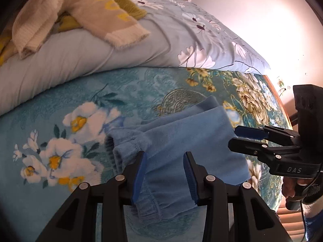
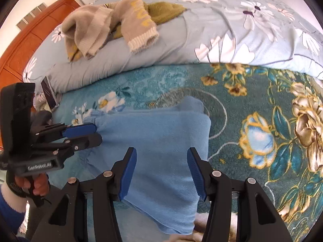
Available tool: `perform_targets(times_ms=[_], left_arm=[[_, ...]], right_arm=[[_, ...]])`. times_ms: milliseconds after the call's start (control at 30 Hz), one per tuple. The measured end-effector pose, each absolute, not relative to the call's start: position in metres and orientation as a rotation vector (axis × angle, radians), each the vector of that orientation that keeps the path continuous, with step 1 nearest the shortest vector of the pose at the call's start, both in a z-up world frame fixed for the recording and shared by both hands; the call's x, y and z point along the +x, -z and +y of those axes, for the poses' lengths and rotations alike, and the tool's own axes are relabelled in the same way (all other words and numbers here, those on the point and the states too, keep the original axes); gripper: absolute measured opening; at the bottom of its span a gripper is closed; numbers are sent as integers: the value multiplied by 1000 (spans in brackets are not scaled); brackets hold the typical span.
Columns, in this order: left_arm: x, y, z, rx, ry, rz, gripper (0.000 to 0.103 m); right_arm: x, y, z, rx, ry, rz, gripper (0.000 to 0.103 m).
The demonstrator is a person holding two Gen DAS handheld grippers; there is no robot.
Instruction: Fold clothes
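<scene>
A: Where is the soft light-blue fleece garment (image 2: 161, 141)?
B: It lies folded on the teal blanket with white and gold flowers (image 1: 60, 104), near the middle of the bed, its gathered cuffs at the left.
A: And the left gripper (image 1: 164, 173)?
B: It hovers over the near left part of the garment. Its blue pads stand apart with fleece showing between them, but they do not press on it.
A: The right gripper (image 2: 162, 171)?
B: Also parted, above the near right part of the folded piece, clamping nothing. A hand (image 2: 34, 183) with a blue sleeve holds the left tool's handle.
A: Anything farther off?
B: A pale blue quilt with white daisies (image 2: 222, 30) lies across the far side, and on it, far left, a rumpled beige knitted sweater with yellow lettering (image 1: 101, 18) rests over an olive-green fuzzy garment (image 2: 167, 10). An orange wooden headboard (image 2: 26, 46) stands at the far left.
</scene>
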State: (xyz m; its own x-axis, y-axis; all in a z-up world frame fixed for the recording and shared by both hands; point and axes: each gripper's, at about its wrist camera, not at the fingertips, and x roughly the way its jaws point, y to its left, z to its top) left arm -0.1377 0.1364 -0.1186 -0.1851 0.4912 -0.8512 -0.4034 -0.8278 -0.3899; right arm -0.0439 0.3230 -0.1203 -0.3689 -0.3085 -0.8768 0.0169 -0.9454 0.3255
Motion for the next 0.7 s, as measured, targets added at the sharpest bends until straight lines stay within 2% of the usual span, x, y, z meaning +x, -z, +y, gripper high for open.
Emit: perform_targets(times_ms=[267, 467, 500, 533, 600, 700], left_arm=[[-141, 138, 134, -1546, -2024, -154, 41], [-129, 108, 116, -1496, -2029, -225, 43], [-128, 105, 110, -1491, -2041, -240, 51], [-127, 106, 103, -1505, -2046, -268, 63], [-128, 110, 89, -1542, -2046, -334, 73], [-134, 138, 73, -1669, -1956, -511, 80]], right_arm=[[-51, 152, 325, 1706, 2370, -445, 54], [-37, 135, 338, 1615, 2396, -505, 54], [-33, 131, 342, 1588, 2404, -528, 54], [-30, 131, 349, 1578, 2404, -573, 54], [-23, 132, 362, 1557, 2400, -665, 58], [-18, 150, 386, 1583, 2327, -882, 59]])
